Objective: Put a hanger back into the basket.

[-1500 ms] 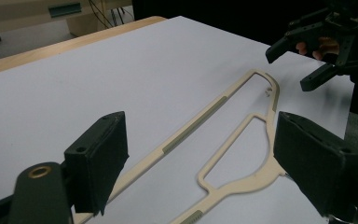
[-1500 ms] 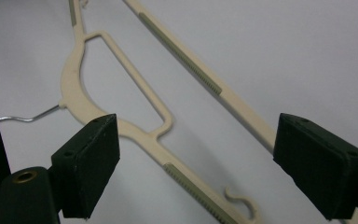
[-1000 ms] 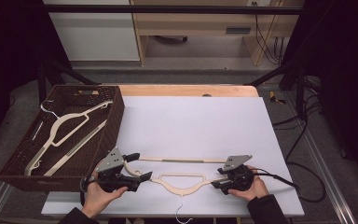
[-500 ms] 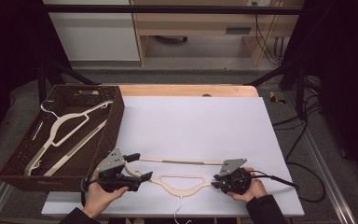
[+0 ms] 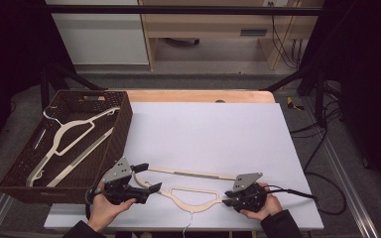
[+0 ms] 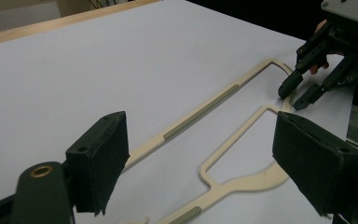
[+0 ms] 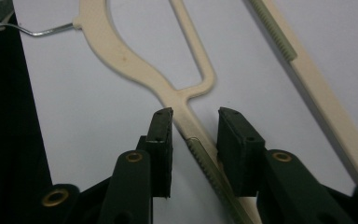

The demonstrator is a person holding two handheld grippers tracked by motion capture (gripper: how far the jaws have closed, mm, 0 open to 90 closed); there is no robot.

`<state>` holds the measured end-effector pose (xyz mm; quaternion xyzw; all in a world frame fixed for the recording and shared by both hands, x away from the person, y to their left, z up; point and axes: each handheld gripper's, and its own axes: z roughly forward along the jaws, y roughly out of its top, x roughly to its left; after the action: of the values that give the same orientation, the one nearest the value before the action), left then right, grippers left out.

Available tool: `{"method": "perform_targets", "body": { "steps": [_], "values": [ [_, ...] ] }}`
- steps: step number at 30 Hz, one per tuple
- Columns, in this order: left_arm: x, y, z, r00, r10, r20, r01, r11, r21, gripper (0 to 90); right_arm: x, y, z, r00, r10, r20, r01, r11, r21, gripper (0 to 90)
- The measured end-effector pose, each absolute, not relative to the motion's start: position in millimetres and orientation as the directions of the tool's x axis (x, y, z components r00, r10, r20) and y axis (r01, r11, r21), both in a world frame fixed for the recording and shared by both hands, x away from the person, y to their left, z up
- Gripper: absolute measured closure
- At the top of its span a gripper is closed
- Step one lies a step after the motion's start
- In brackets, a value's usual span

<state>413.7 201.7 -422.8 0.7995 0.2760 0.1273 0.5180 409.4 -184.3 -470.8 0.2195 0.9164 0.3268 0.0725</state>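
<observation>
The cream hanger (image 5: 191,191) lies flat on the white tabletop (image 5: 213,134) near my edge, between my two tongs, and I judge it light, stiff and a bit slick — thin plastic-looking arms with ribbed strips and a wire hook (image 7: 32,31). My right tongs (image 7: 195,128) straddle the arm near its end, narrow but not pinching, having just been closing then easing apart; the left tongs (image 6: 200,158) stand wide over the other end. I'd grip the flat arm by the ribbed strip — not the hook.
</observation>
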Motion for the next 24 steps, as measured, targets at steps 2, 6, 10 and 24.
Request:
{"method": "perform_targets", "body": {
  "steps": [2,6,10,24],
  "values": [
    [413,201,-423,0.817,0.571,-0.081,0.308,-0.312,0.899,18.6,407,-181,-470,-0.896,0.444,-0.011,0.341,0.704,0.623,70.5],
    [413,201,-424,0.817,0.571,-0.08,0.309,-0.317,0.897,18.7,402,-176,-469,-0.9,0.434,-0.044,0.319,0.724,0.612,75.9],
    [414,201,-424,0.815,0.574,-0.083,0.313,-0.316,0.896,18.7,402,-177,-466,-0.892,0.451,-0.018,0.331,0.68,0.655,90.0],
    [414,203,-422,0.813,0.577,-0.081,0.306,-0.305,0.902,18.8,415,-162,-457,-0.868,0.496,-0.022,0.325,0.601,0.73,69.5]
  ]
}}
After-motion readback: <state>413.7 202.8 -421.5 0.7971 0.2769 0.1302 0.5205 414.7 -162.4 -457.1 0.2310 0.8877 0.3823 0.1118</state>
